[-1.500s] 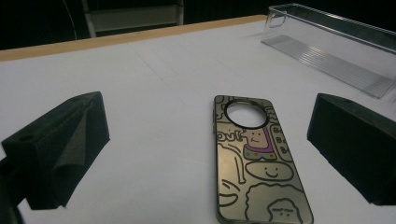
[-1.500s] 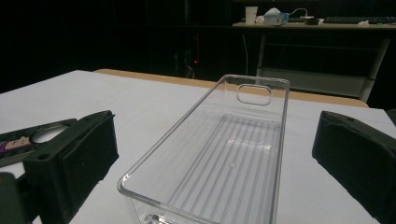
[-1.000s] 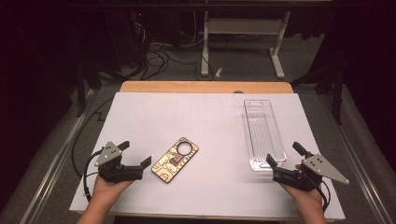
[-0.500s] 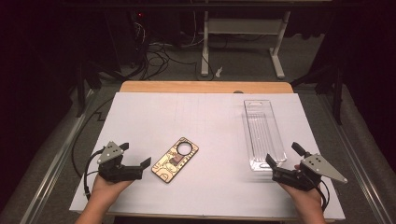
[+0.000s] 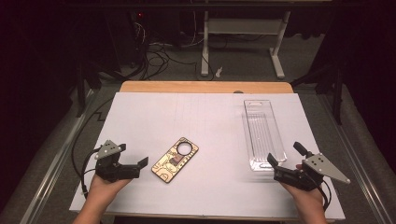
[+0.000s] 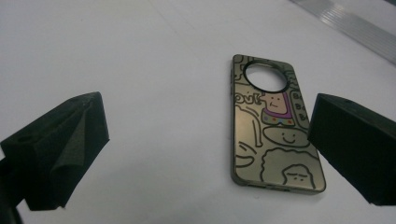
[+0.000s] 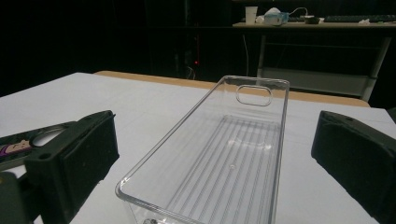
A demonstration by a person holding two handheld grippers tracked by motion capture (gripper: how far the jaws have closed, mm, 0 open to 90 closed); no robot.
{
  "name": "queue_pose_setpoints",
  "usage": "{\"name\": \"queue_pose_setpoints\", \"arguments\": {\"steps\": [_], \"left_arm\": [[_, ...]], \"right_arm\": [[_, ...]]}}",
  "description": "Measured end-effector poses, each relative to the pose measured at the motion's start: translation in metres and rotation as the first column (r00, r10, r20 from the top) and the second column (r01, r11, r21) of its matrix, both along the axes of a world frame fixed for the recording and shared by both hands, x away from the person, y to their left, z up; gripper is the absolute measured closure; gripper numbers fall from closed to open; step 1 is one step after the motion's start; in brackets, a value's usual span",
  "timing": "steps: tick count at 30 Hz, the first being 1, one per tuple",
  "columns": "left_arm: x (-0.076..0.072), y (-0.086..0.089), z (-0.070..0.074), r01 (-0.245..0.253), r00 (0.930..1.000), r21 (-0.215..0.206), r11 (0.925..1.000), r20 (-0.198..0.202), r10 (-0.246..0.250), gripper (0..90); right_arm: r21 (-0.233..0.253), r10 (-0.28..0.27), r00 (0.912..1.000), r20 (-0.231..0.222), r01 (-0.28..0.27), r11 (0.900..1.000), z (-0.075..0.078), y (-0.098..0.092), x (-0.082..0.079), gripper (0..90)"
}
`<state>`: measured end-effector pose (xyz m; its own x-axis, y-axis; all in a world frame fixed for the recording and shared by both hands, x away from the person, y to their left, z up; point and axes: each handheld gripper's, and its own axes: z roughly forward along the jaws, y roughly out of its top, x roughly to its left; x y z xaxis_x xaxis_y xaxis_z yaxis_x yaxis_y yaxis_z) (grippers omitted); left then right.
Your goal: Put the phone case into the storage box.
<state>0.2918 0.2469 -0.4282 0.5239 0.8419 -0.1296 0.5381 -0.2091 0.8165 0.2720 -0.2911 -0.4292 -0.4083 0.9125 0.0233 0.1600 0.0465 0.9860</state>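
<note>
Phone case [image 5: 175, 159] lying flat near-left of centre, just right of left gripper [image 5: 137, 166], jaws spread wide. Clear plastic tray [image 5: 263, 133] far-right, right gripper [image 5: 280, 164] at its near end, also spread.

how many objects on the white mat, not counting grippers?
2. A gold cartoon-printed phone case lies left of centre, just ahead of the left gripper. A clear plastic tray lies right, ahead of the right gripper. Nothing looks hidden.

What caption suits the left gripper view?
Open left gripper faces a gold cartoon phone case lying on the white table.
</note>
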Motion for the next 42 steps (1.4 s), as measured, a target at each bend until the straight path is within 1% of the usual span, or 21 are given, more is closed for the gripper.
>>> {"name": "queue_pose_setpoints", "arguments": {"steps": [2, 5, 8, 9, 10, 11, 12, 13, 14, 16, 17, 22, 23, 24, 26, 27, 34, 37, 39, 42], "left_arm": [[0.001, 0.000, -0.001, -0.001, 0.9998, 0.008, 1.0000, -0.019, 0.001, 0.2], [0.003, -0.001, -0.003, 0.004, 0.9988, 0.039, 0.9992, -0.048, -0.002, 0.2], [0.005, -0.002, -0.006, 0.015, 0.9960, 0.055, 0.9984, -0.089, -0.010, 0.2], [0.006, -0.003, -0.007, 0.021, 0.9944, 0.071, 0.9973, -0.105, -0.013, 0.2], [0.006, -0.003, -0.007, 0.021, 0.9944, 0.071, 0.9973, -0.105, -0.013, 0.2], [0.006, -0.004, -0.008, 0.023, 0.9935, 0.076, 0.9968, -0.113, -0.014, 0.2], [0.007, -0.004, -0.008, 0.035, 0.9923, 0.066, 0.9972, -0.121, -0.027, 0.5], [0.007, -0.004, -0.008, 0.035, 0.9923, 0.066, 0.9972, -0.121, -0.027, 0.7], [0.007, -0.005, -0.008, 0.044, 0.9903, 0.065, 0.9969, -0.134, -0.035, 0.7], [0.008, -0.006, -0.009, 0.049, 0.9887, 0.073, 0.9961, -0.145, -0.038, 0.7], [0.008, -0.007, -0.009, 0.051, 0.9867, 0.081, 0.9954, -0.158, -0.038, 0.7], [0.009, -0.008, -0.013, 0.064, 0.9796, 0.100, 0.9929, -0.196, -0.043, 0.7], [0.010, -0.009, -0.014, 0.069, 0.9765, 0.106, 0.9920, -0.211, -0.045, 0.7], [0.010, -0.009, -0.015, 0.068, 0.9762, 0.113, 0.9912, -0.213, -0.043, 0.7], [0.011, -0.010, -0.016, 0.073, 0.9732, 0.129, 0.9890, -0.226, -0.042, 0.7], [0.011, -0.011, -0.017, 0.072, 0.9705, 0.135, 0.9882, -0.238, -0.039, 0.6], [0.012, -0.014, -0.020, 0.084, 0.9600, 0.151, 0.9849, -0.277, -0.039, 0.5], [0.012, -0.015, -0.021, 0.092, 0.9543, 0.159, 0.9830, -0.296, -0.041, 0.4], [0.013, -0.016, -0.023, 0.099, 0.9480, 0.162, 0.9818, -0.315, -0.044, 0.4], [0.013, -0.017, -0.024, 0.110, 0.9417, 0.170, 0.9792, -0.333, -0.048, 0.4]], "right_arm": [[-0.003, -0.001, 1.0000, -0.004, 0.001, 1.000, 0.000, 0.000, 0.000, 1.1], [-0.007, 0.002, 1.0000, -0.008, -0.002, 1.000, -0.001, 0.001, 0.001, 1.2], [-0.014, 0.006, 0.9999, -0.013, -0.006, 1.000, -0.002, 0.003, 0.002, 1.2], [-0.016, 0.007, 0.9999, -0.016, -0.007, 1.000, -0.002, 0.003, 0.002, 1.2], [-0.016, 0.007, 0.9999, -0.016, -0.007, 1.000, -0.002, 0.003, 0.002, 1.2], [-0.019, 0.008, 0.9999, -0.015, -0.008, 1.000, -0.002, 0.003, 0.002, 1.3], [-0.017, 0.008, 0.9999, -0.014, -0.008, 1.000, -0.002, 0.003, 0.002, 1.3], [-0.017, 0.008, 0.9999, -0.014, -0.008, 1.000, -0.002, 0.003, 0.002, 1.3], [-0.017, 0.008, 0.9999, -0.013, -0.009, 1.000, -0.002, 0.002, 0.002, 1.4], [-0.017, 0.006, 0.9999, -0.015, -0.006, 1.000, -0.002, 0.001, 0.003, 1.9], [-0.015, 0.004, 0.9999, -0.016, -0.004, 1.000, -0.002, 0.000, 0.003, 1.9], [-0.021, 0.002, 0.9999, -0.013, -0.002, 1.000, -0.002, 0.000, 0.003, 1.9], [-0.021, 0.003, 0.9999, -0.012, -0.003, 1.000, -0.002, -0.001, 0.003, 1.9], [-0.021, 0.003, 0.9999, -0.012, -0.003, 1.000, -0.002, -0.001, 0.003, 1.9], [-0.022, 0.003, 0.9999, -0.014, -0.003, 1.000, -0.002, -0.001, 0.003, 1.9], [-0.023, 0.003, 0.9998, -0.018, -0.003, 1.000, -0.003, -0.001, 0.002, 1.9], [-0.019, 0.000, 0.9998, -0.020, -0.001, 1.000, -0.004, -0.003, 0.002, 1.9], [-0.022, 0.002, 0.9998, -0.020, -0.002, 1.000, -0.004, -0.004, 0.002, 1.9], [-0.022, 0.004, 0.9998, -0.021, -0.004, 1.000, -0.005, -0.003, 0.001, 1.9], [-0.028, 0.005, 0.9996, -0.026, -0.006, 1.000, -0.005, -0.002, 0.001, 1.9]]}}
